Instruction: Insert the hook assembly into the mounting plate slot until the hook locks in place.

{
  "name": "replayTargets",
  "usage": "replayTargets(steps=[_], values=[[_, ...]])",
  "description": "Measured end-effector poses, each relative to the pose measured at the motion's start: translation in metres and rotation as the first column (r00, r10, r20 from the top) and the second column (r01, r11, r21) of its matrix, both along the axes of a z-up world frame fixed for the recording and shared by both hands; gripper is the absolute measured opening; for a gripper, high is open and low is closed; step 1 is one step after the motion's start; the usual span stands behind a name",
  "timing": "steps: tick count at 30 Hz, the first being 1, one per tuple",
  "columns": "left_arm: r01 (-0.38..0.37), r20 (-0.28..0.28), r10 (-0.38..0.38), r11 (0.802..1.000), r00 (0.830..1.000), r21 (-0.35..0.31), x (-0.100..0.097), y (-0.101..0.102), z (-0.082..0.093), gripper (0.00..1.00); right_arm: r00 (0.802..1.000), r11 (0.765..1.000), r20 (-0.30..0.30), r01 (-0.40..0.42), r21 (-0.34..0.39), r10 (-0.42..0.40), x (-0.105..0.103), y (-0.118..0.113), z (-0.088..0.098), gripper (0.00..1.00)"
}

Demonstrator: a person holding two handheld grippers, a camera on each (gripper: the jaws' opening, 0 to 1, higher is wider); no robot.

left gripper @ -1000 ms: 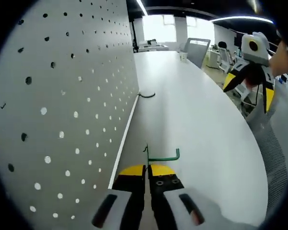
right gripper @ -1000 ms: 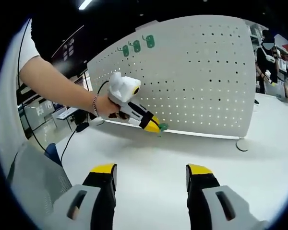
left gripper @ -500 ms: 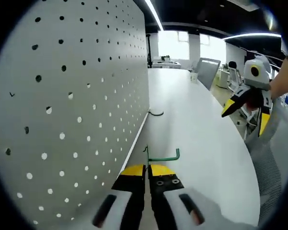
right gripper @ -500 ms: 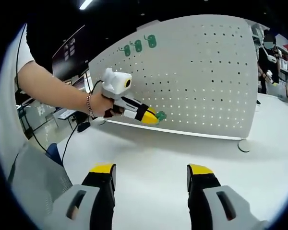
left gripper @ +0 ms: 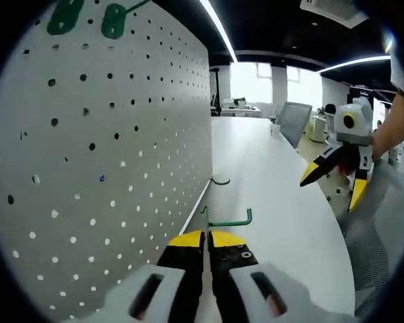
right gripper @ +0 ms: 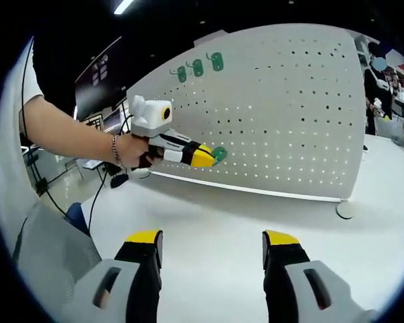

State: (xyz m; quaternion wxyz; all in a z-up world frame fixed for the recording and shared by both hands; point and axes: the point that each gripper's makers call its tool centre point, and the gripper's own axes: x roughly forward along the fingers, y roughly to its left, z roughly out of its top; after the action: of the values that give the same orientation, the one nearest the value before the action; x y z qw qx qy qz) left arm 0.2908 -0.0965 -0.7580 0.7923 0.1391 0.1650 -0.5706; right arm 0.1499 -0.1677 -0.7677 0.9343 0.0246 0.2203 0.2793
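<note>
**A:** Talk me through it — what's the left tool (left gripper: pixel 207 243) doing?

**B:** It's clenched on the green hook (left gripper: pixel 227 220), low centre of the left gripper view. I've pinched the hook by its stem so the bent end sticks out past the tips, free to go into a hole.

**A:** And how close is the board?

**B:** The white pegboard (left gripper: pixel 114 168) takes up the left half of that frame, and I'm holding the hook just beside its face, not in a hole yet. In the right gripper view you can see the left tool (right gripper: pixel 212 156) mid-frame, raised off the counter (right gripper: pixel 256 222) and aimed at the panel.

**A:** Those green shapes at the upper left?

**B:** Hooks already mounted (left gripper: pixel 87 17), up near the top edge of the board. I reckon mine wants a hole in that same area.

**A:** The right tool?

**B:** The right tool (right gripper: pixel 212 245) is released, jaws wide apart at the bottom of its frame, holding nothing. I'm keeping it back so board and hook sit in its sight.
</note>
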Motion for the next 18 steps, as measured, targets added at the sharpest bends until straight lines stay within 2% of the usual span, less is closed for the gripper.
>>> replayTargets(steps=[10,18], values=[[-0.022,0.036,0.025,0.997,0.999,-0.077,-0.012,0.001,0.028,0.02,1.0,1.0,0.005,-0.013,0.001,0.013,0.0,0.005,0.005,0.59],[-0.026,0.06,0.037,0.986,0.998,-0.167,-0.02,-0.005,0.062,0.02,0.999,1.0,0.03,-0.013,0.008,0.013,0.002,0.006,0.018,0.59]])
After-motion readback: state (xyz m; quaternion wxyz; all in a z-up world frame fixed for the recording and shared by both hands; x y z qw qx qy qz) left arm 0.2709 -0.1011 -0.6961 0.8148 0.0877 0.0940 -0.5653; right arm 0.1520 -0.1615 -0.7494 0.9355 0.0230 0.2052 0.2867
